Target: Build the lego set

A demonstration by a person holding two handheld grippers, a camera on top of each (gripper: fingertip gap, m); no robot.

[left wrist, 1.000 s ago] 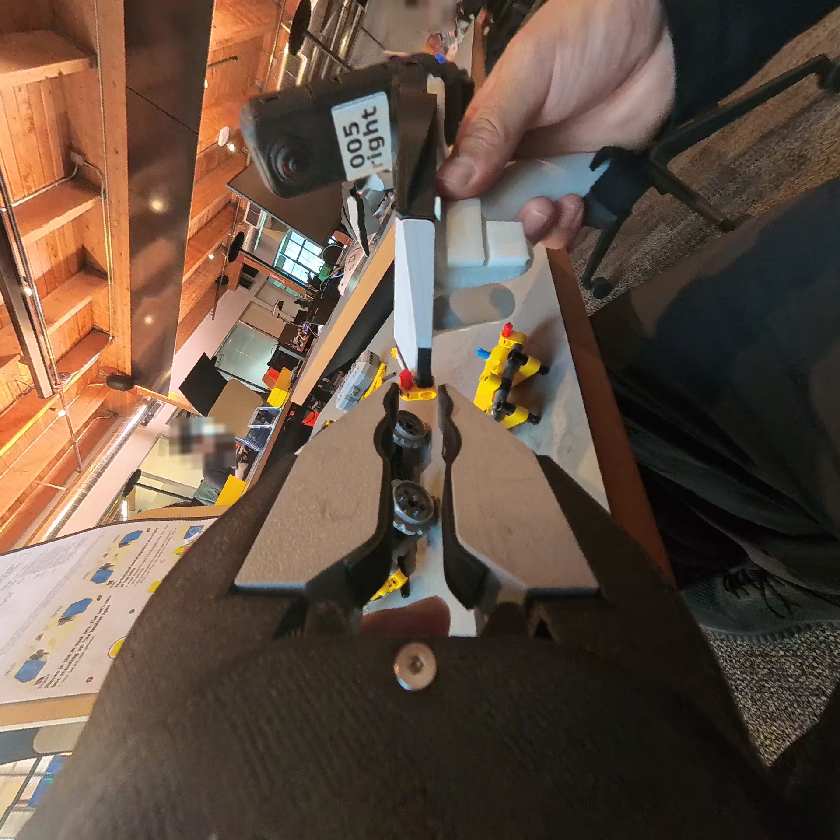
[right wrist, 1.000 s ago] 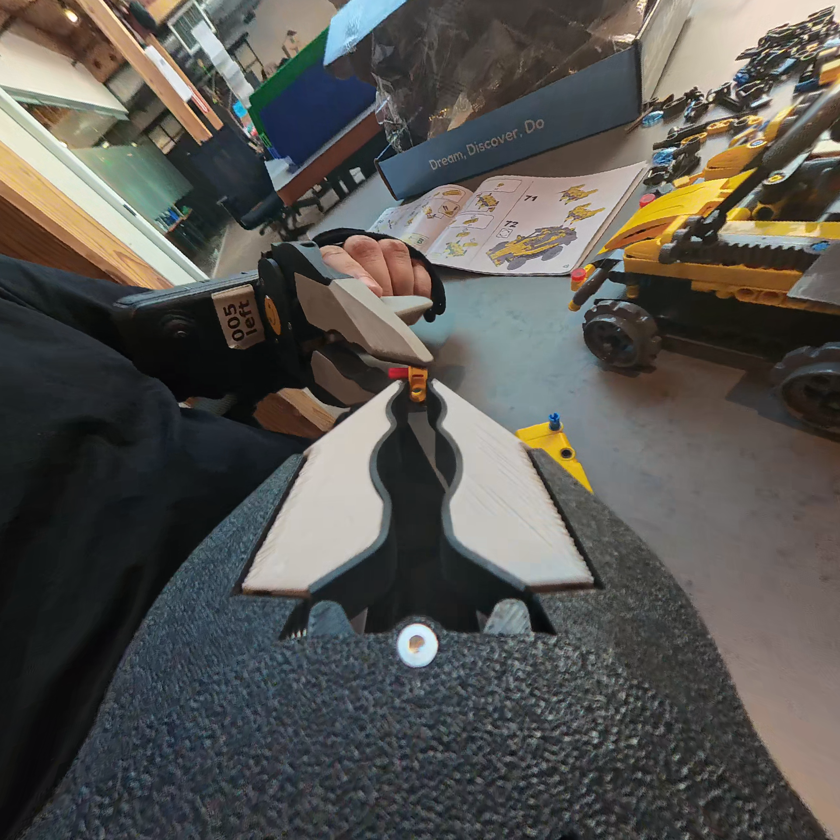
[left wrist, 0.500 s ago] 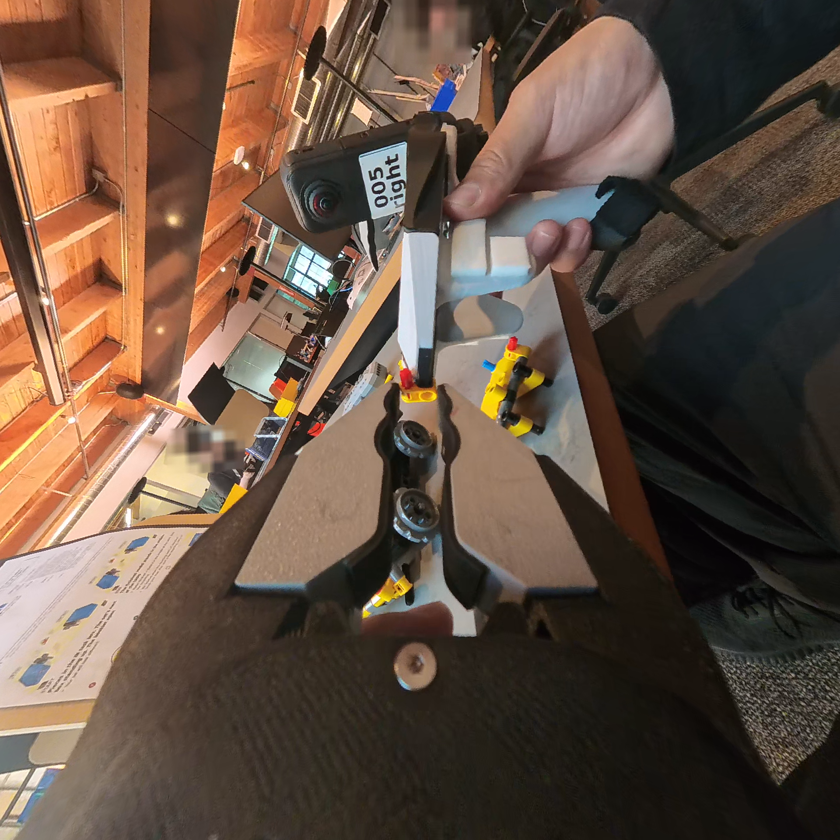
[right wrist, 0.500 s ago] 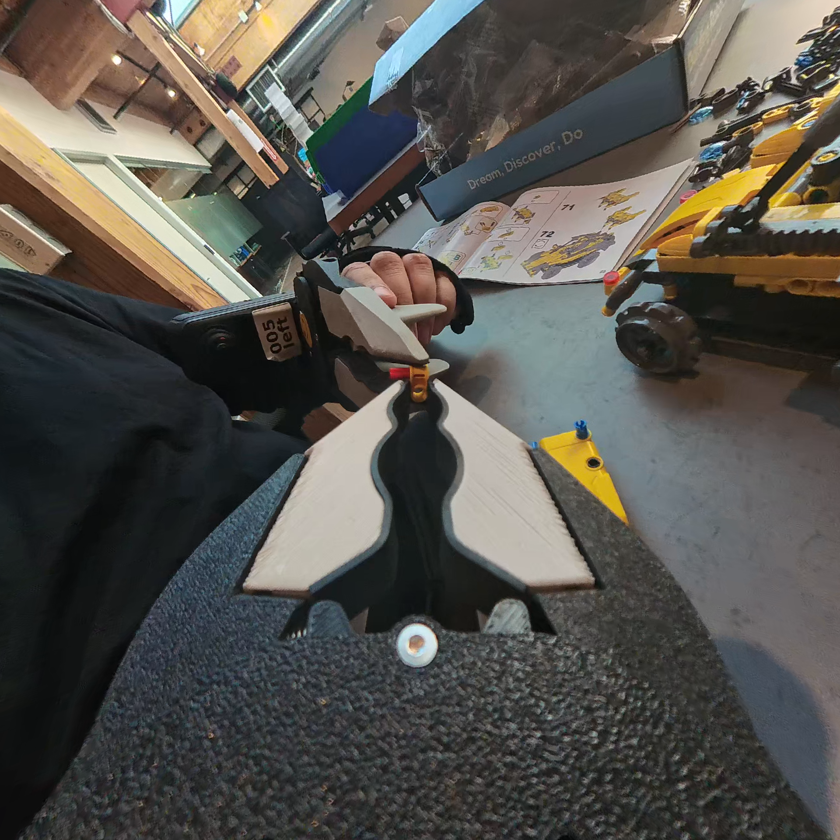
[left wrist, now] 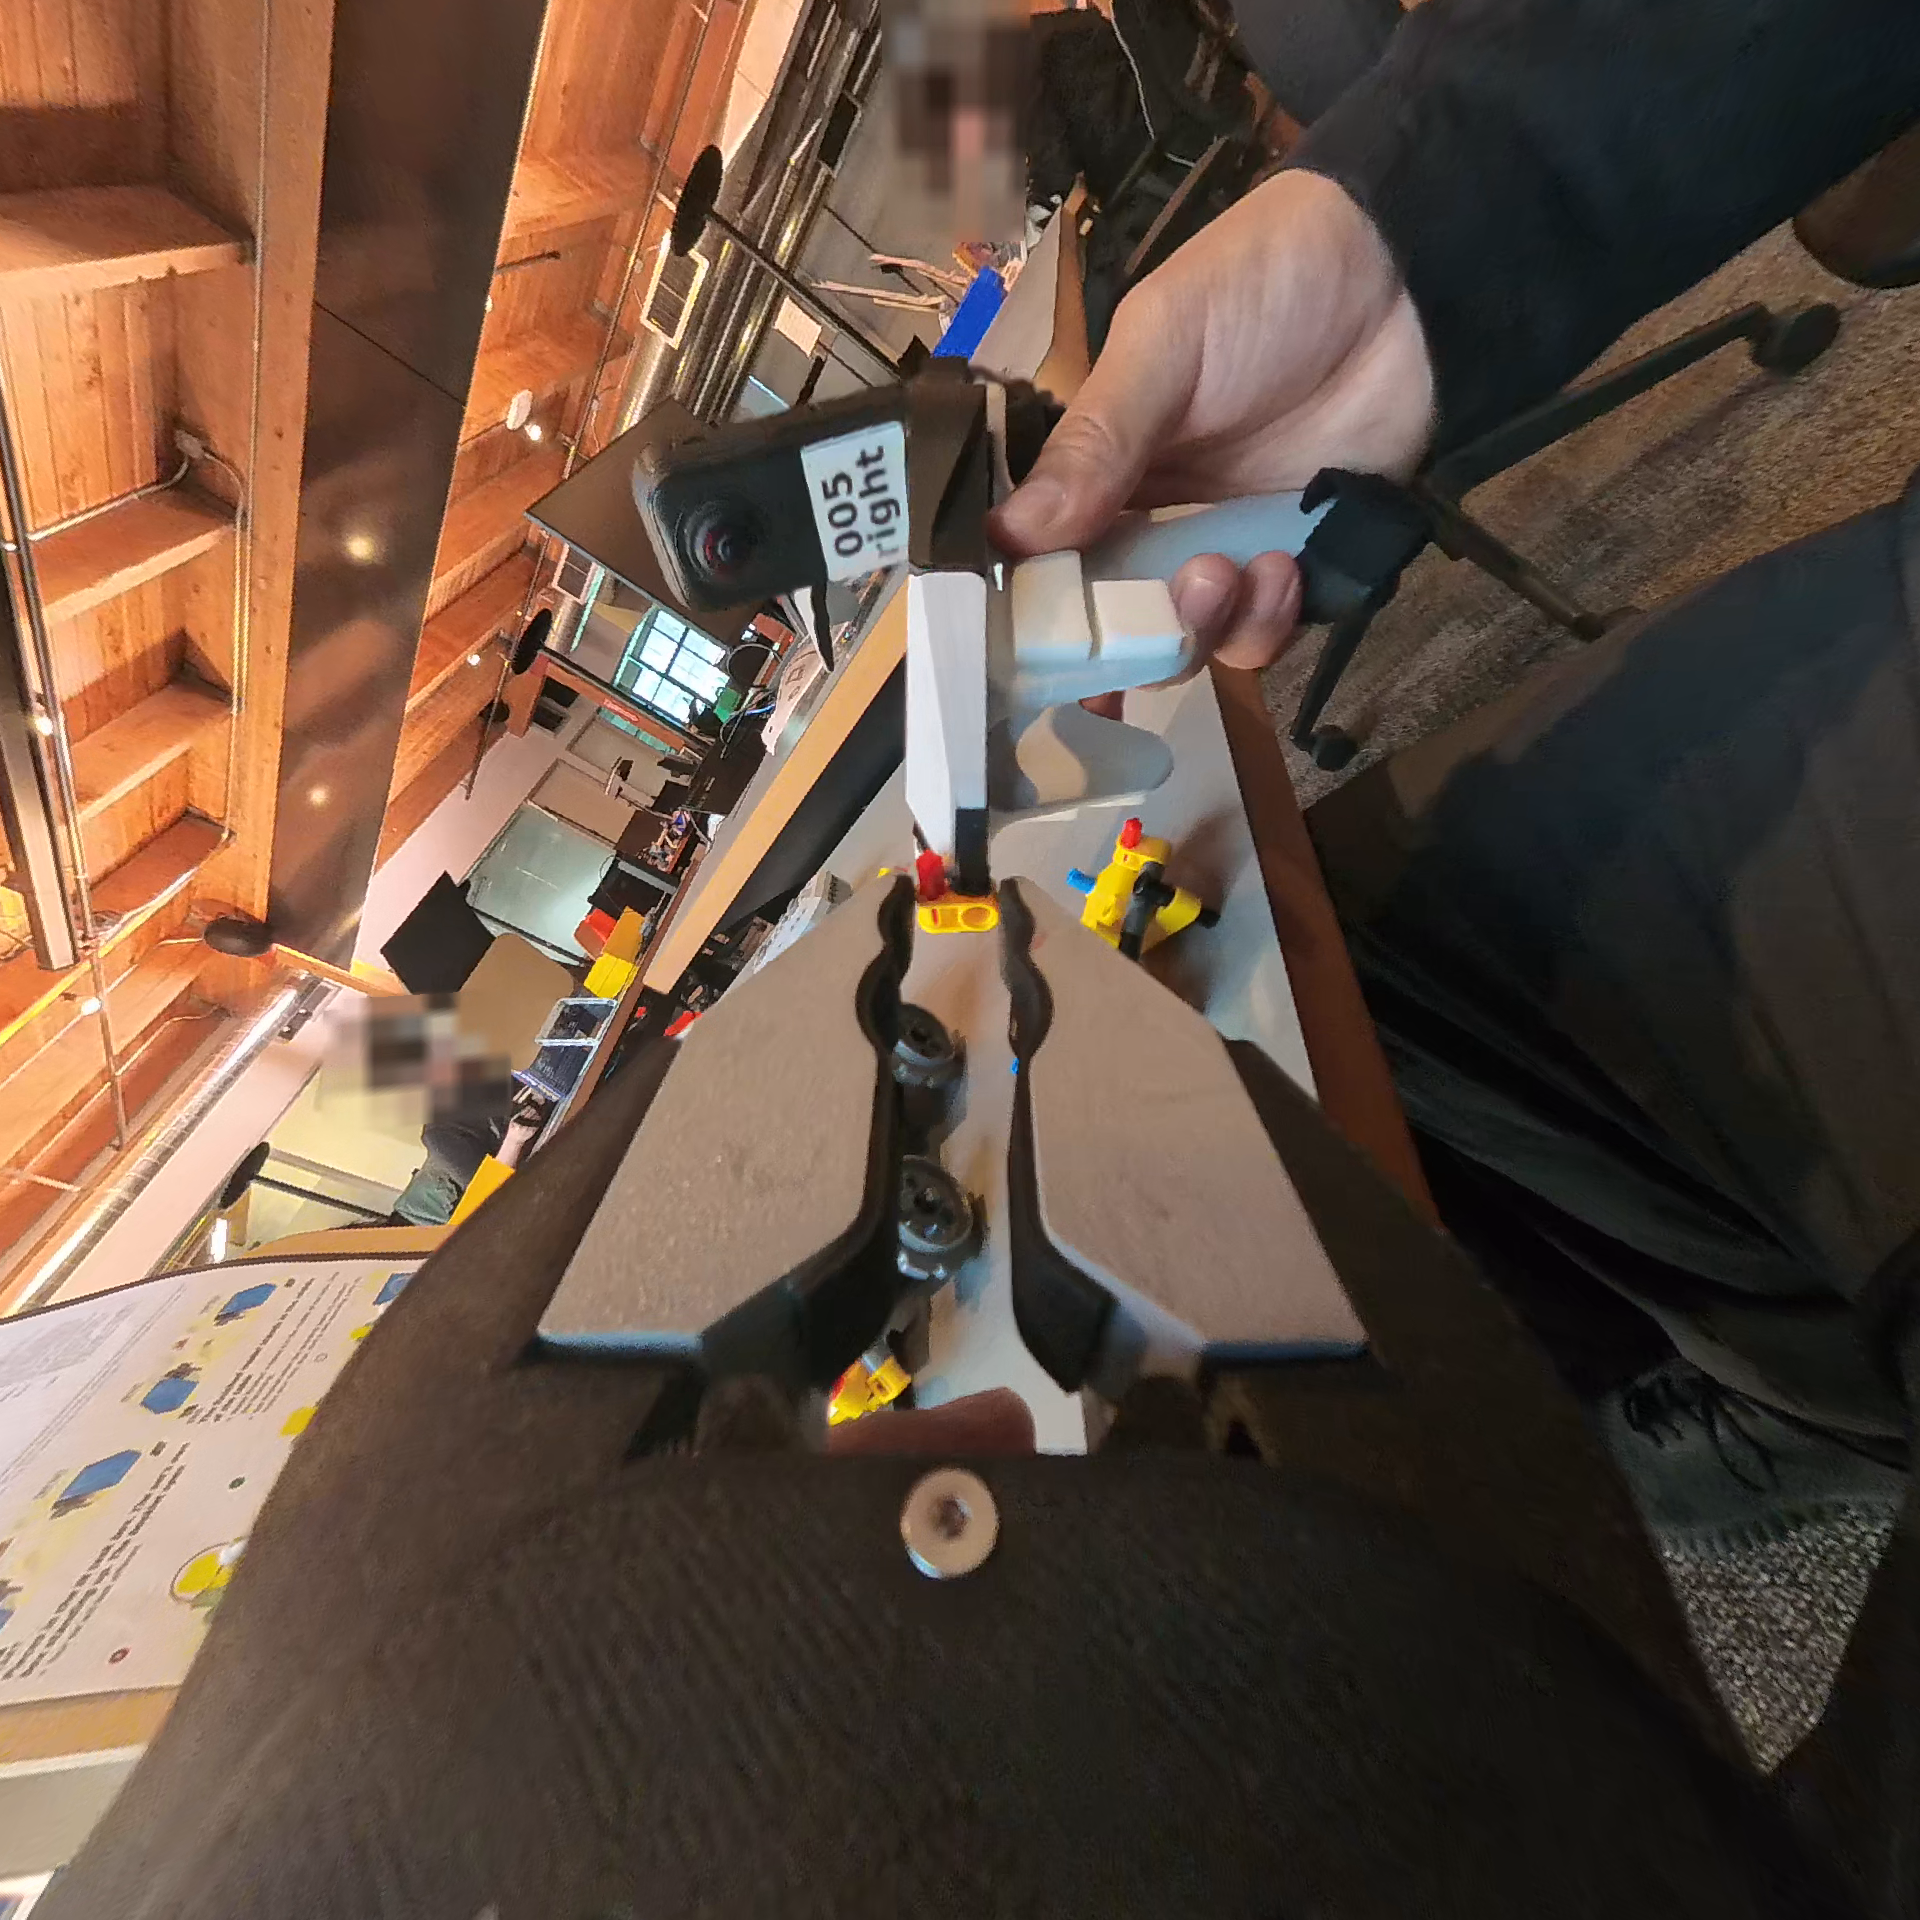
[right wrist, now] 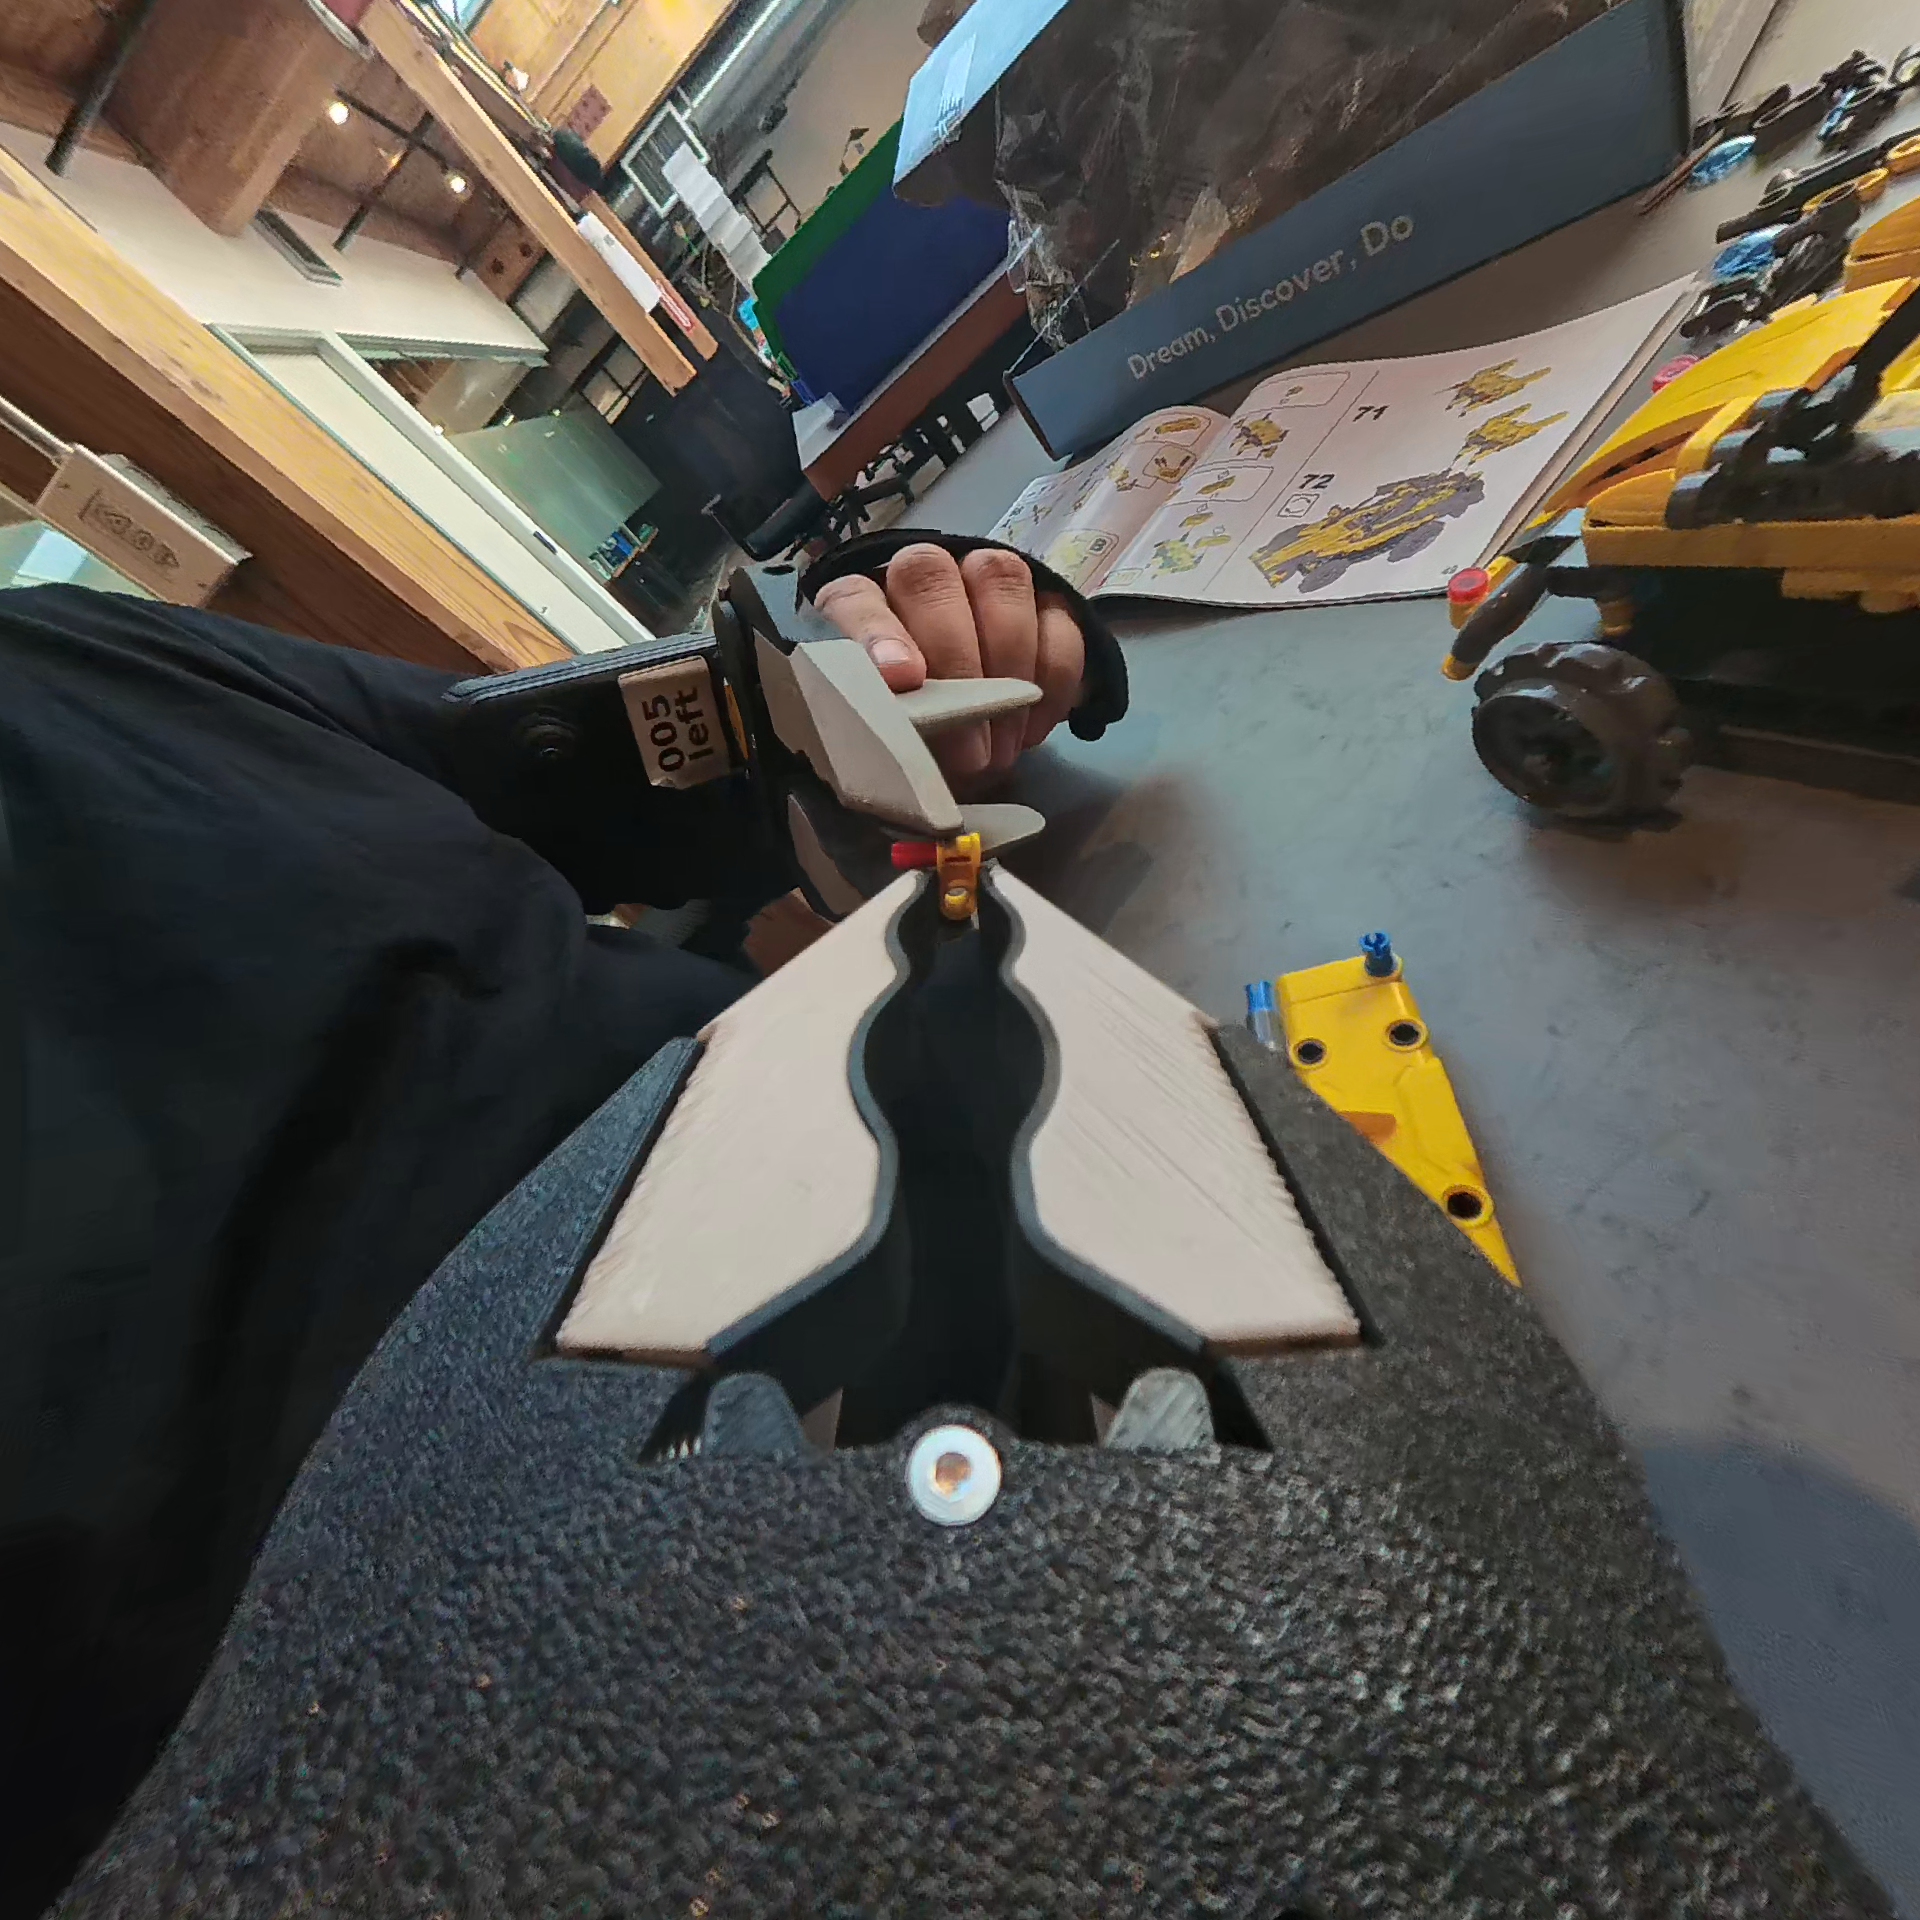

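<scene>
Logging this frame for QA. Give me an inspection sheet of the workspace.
Surface: grey table, wooden edge.
Job's things: small yellow connector with red pin, pinched by both tongs.
Clutter: yellow wedge panel, yellow toy vehicle, open instruction booklet, dark box, loose parts.
Grippers: left tongs and right tongs both shut on the connector.
Cables: nothing seen.
Surroundings: wooden beams, other desks.
</scene>
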